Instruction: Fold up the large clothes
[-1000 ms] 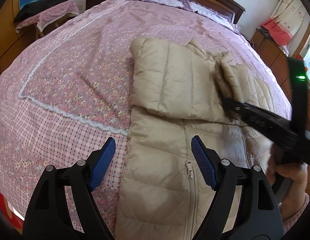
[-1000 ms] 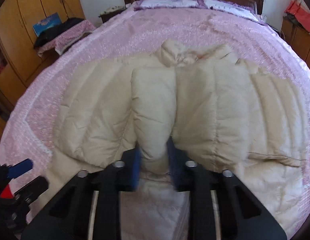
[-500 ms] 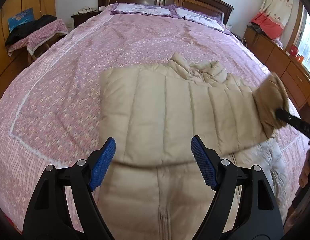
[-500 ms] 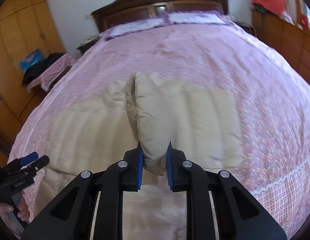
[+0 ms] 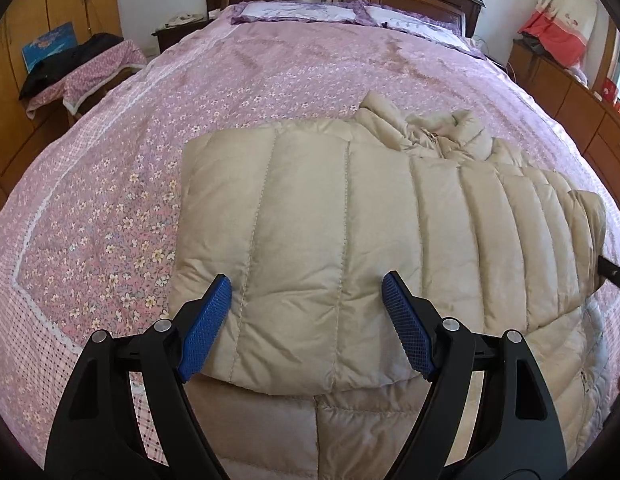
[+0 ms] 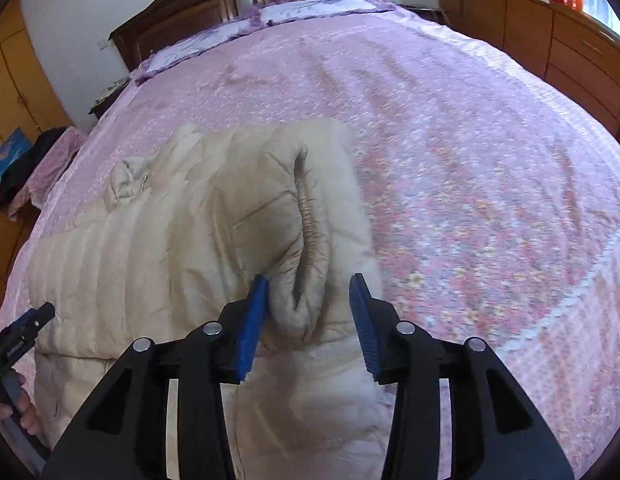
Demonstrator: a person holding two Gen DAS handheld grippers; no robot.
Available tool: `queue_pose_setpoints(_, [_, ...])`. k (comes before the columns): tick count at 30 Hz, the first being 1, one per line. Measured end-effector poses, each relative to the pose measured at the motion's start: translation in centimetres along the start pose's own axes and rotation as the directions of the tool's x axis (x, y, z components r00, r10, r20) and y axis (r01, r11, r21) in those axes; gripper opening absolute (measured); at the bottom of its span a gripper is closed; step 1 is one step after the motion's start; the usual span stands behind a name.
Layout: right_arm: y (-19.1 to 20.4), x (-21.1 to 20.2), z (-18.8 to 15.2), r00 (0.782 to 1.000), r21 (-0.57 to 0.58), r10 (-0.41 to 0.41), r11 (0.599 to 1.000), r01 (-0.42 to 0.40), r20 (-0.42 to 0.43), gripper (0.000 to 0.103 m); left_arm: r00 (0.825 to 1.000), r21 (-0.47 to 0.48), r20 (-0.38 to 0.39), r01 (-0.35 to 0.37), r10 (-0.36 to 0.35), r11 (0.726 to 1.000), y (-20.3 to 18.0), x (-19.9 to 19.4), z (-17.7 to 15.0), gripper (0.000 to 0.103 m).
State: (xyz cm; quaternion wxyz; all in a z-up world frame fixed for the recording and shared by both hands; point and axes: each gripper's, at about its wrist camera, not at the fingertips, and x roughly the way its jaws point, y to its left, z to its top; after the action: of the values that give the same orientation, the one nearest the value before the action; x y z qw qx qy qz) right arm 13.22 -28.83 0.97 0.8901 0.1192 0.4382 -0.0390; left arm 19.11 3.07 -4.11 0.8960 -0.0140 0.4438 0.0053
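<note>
While the beige puffer jacket (image 5: pixel 349 240) lies on the near part of the pink bedspread (image 5: pixel 270 72), sleeve folded across, the right gripper (image 6: pixel 308 316) is opening, cuff (image 6: pixel 302 280) loose between its jaws. Left gripper (image 5: pixel 306 328) hovers wide apart, holding nothing.

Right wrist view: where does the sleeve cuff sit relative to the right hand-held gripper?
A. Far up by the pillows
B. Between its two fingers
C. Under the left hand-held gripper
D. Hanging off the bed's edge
B: the sleeve cuff lies between the opening fingers of the right hand-held gripper, on the beige jacket.
</note>
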Motion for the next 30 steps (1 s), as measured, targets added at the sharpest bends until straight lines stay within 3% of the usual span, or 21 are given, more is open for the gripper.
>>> queue_pose_setpoints(4, [1.0, -2.6, 0.2, 0.996, -0.028, 0.041, 0.999, -0.039, 0.078, 0.042, 1.0, -0.016, 0.006, 0.014, -0.013, 1.0, 0.0, -0.1, 0.1, 0.078])
queue_pose_setpoints(7, [2.3, -1.9, 0.2, 0.99, -0.074, 0.139, 0.988, -0.136, 0.035, 0.042, 1.0, -0.013, -0.002, -0.003, 0.003, 1.0, -0.2, 0.6, 0.3, 0.078])
queue_pose_setpoints(12, [2.3, 2.4, 0.3, 0.998, -0.097, 0.05, 0.994, -0.052, -0.025, 0.042, 1.0, -0.003, -0.021, -0.011, 0.011, 1.0, -0.5, 1.9, 0.5, 0.078])
queue_pose_setpoints(15, [1.2, 4.8, 0.5, 0.997, -0.076, 0.035, 0.996, -0.04, -0.066, 0.042, 0.999, -0.007, -0.036, 0.024, -0.025, 1.0, -0.5, 3.0, 0.6, 0.079])
queue_pose_setpoints(18, [1.0, 5.6, 0.5, 0.998, -0.073, 0.027, 0.997, -0.032, -0.064, 0.042, 0.999, 0.016, -0.035, 0.001, -0.001, 1.0, -1.1, 3.6, 0.6, 0.079])
queue_pose_setpoints(23, [1.2, 4.6, 0.3, 0.998, -0.054, 0.037, 0.998, -0.039, -0.048, 0.042, 0.999, 0.02, -0.031, -0.008, 0.009, 1.0, -1.1, 2.4, 0.7, 0.079])
queue_pose_setpoints(30, [0.6, -0.9, -1.0, 0.994, -0.031, 0.109, 0.993, -0.11, -0.01, 0.049, 1.0, 0.011, 0.001, -0.009, 0.009, 1.0, 1.0, -3.0, -1.0, 0.079])
